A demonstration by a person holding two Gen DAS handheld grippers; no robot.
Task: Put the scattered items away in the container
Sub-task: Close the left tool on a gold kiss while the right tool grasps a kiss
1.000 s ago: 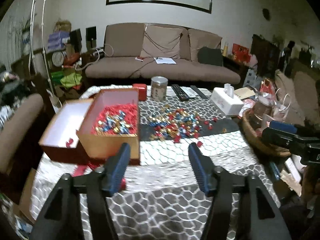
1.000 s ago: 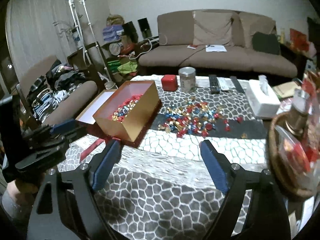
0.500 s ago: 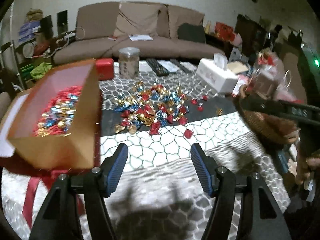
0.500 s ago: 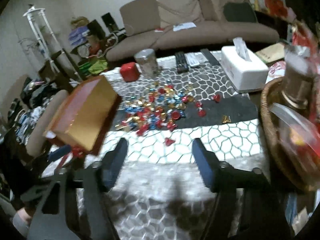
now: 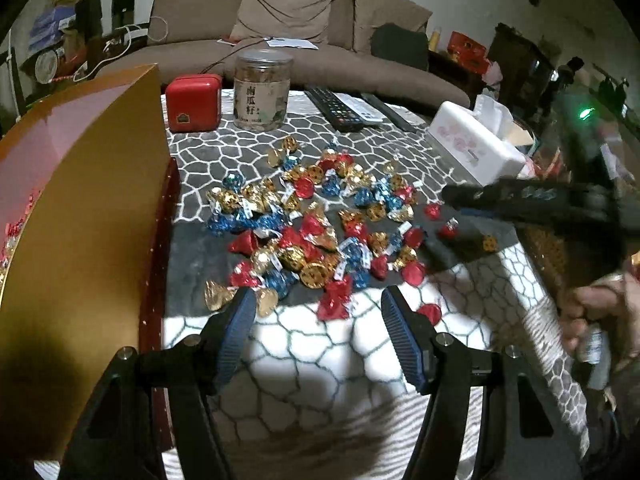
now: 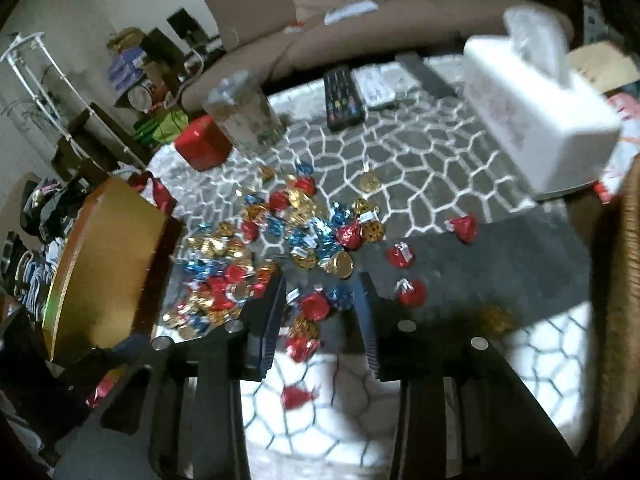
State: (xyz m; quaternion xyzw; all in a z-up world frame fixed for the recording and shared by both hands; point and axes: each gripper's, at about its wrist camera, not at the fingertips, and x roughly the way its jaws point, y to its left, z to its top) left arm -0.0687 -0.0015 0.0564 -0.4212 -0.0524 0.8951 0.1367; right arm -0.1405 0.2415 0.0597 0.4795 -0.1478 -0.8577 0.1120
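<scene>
Foil-wrapped candies (image 5: 312, 232) in red, gold and blue lie scattered on the patterned tablecloth. The gold box (image 5: 80, 240) stands at the left with candies inside, mostly hidden by its wall. My left gripper (image 5: 318, 310) hovers open over the pile's near edge, a red candy (image 5: 334, 300) lying between its tips. My right gripper (image 6: 320, 296) points down into the candies (image 6: 280, 248). Its jaws are closing around a red candy (image 6: 314, 306) and a gold one (image 6: 304, 326), and the pads do not press on them. The gold box (image 6: 104, 264) sits to its left.
Behind the pile stand a snack jar (image 5: 262, 92), a red tin (image 5: 194, 102), remotes (image 5: 340, 108) and a white tissue box (image 5: 476, 144). A wicker basket (image 6: 624, 280) is at the right table edge. A hand (image 5: 600, 312) holds the right gripper. A sofa (image 5: 280, 40) is beyond.
Both grippers came down and forward to the candy pile, so the box slid to the left of each view. The right jaws narrowed markedly; the left jaws kept their width.
</scene>
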